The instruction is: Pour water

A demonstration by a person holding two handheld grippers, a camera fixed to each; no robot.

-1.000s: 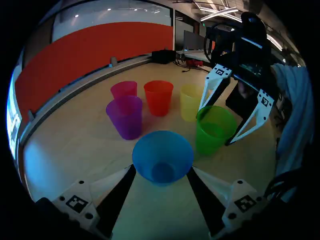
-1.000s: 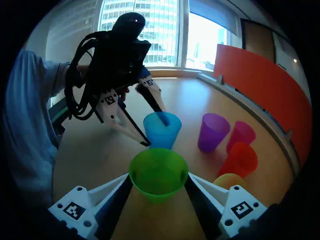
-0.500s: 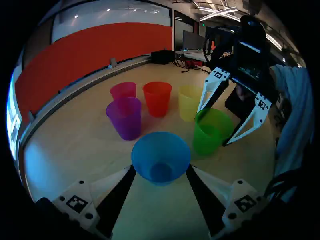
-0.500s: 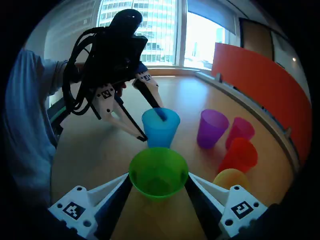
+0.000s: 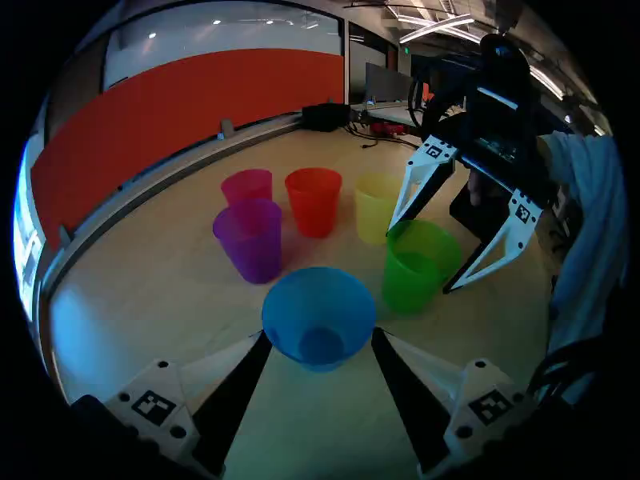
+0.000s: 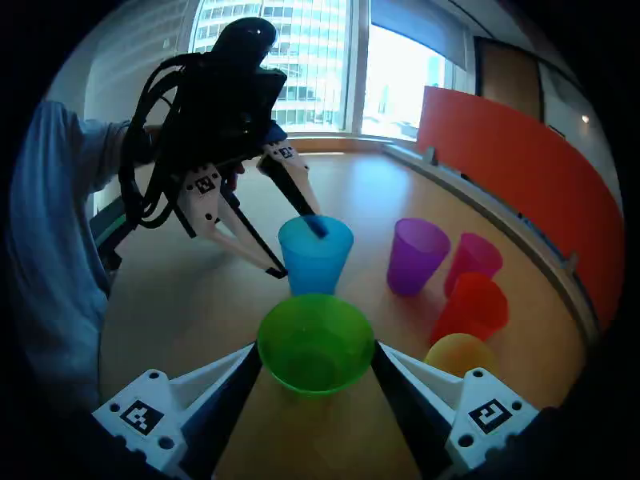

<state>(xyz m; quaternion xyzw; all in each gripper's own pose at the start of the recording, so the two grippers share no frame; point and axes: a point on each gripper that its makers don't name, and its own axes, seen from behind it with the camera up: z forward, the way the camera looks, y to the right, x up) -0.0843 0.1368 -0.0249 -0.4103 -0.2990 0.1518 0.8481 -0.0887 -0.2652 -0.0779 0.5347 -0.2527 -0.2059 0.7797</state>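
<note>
In the left gripper view, the orange wall panel [image 5: 160, 104] ran from nine to eleven o'clock above the wooden table [image 5: 144, 280]. Toward ten o'clock of the centre stood the purple cup [image 5: 250, 240], with the pink cup [image 5: 246, 184] just behind it at its twelve o'clock. At six o'clock the left gripper [image 5: 318, 334] was clenched on the blue cup [image 5: 320, 312], one finger pressing each side of its wall. The red cup [image 5: 314, 200] stood at twelve o'clock, with the yellow cup [image 5: 373, 208] just beside it at one o'clock. At three o'clock the right gripper [image 5: 418, 258] grasped the green cup [image 5: 416, 268], its white fingers against opposite sides. A person's blue sleeve [image 5: 592, 224] hung beyond it at the far edge. In the right gripper view the green cup sat at six o'clock between that gripper's own fingers. The blue cup was just past it at twelve o'clock, and the other four cups curved from two to four o'clock. Whether either held cup contained water could not be told.
</note>
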